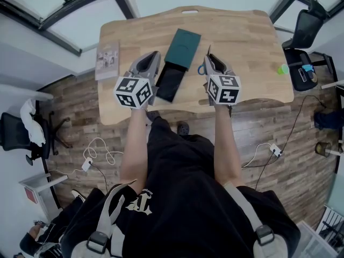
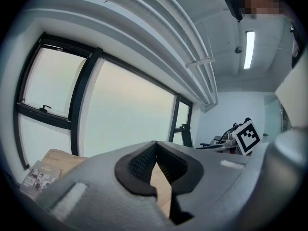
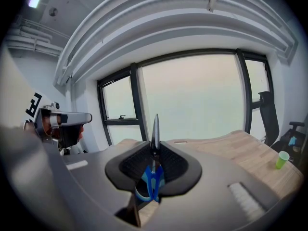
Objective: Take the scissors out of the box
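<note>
The scissors [image 3: 154, 174] are out of the box and pinched in your right tool [image 3: 155, 147]. Its pads are pressed against them from both sides. The blue handles sit low between the jaws and the closed blades stick out past the tips. From your head view only a bit of blue handle [image 1: 201, 69] shows, on the inner side of that right tool [image 1: 209, 53], just to the right of the box.

The box lies in two parts near the middle of the wooden surface [image 1: 244, 39]. The dark teal sleeve [image 1: 183, 48] is the farther part, and the black tray [image 1: 171, 81] lies nearer you, its far end against the sleeve. I cannot make out the tray's inside.

Your left tool [image 1: 155, 54] sits just left of the tray. In its own view, the left tool [image 2: 155, 146] has its tips pressed together with nothing between them; only bare wood shows through the gap below.

A booklet [image 1: 107, 61] lies flat near the surface's left edge, well apart from the box, and it also appears low at the left of the left gripper view [image 2: 37, 178]. A small green cup [image 1: 283, 68] stands at the right edge and is upright in the right gripper view [image 3: 282, 159]. A black office chair [image 1: 308, 28] stands on the floor beyond the right corner.
</note>
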`<move>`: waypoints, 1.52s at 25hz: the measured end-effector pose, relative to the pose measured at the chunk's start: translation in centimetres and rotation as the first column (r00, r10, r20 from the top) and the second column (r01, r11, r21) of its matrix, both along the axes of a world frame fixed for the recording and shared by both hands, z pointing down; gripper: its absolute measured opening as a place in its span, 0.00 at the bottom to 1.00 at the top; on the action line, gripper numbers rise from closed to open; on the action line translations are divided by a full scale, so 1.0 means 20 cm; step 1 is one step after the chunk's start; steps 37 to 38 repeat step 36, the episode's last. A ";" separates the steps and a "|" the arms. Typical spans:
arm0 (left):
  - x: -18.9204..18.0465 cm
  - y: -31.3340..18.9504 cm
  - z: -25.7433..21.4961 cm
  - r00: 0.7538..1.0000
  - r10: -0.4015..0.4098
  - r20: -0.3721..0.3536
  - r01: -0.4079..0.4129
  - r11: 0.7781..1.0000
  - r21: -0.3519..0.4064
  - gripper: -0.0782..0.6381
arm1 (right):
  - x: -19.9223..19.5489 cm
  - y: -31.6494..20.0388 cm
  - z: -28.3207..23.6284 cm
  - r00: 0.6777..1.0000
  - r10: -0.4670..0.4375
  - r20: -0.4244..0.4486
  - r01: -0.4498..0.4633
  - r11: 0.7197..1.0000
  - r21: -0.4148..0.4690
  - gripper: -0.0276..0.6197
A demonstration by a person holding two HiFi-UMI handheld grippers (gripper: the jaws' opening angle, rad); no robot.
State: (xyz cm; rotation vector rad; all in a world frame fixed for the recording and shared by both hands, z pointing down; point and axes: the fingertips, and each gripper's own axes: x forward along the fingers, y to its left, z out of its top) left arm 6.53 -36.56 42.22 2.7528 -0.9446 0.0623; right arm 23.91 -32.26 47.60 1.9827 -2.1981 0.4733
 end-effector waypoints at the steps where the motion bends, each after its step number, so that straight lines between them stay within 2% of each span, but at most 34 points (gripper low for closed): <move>1: -0.01 0.00 0.00 1.000 -0.002 0.000 0.002 1.000 -0.001 0.10 | -0.01 0.00 0.00 1.000 -0.003 -0.001 0.003 1.000 -0.002 0.14; 30: -0.12 0.04 0.05 0.999 0.026 -0.025 -0.026 0.999 -0.024 0.10 | -0.11 0.05 0.01 1.000 0.016 -0.013 -0.017 1.000 -0.009 0.14; 38: -0.24 0.00 0.07 0.999 0.007 -0.032 -0.008 0.999 -0.033 0.10 | -0.17 0.01 0.01 1.000 0.023 -0.018 -0.023 1.000 -0.004 0.14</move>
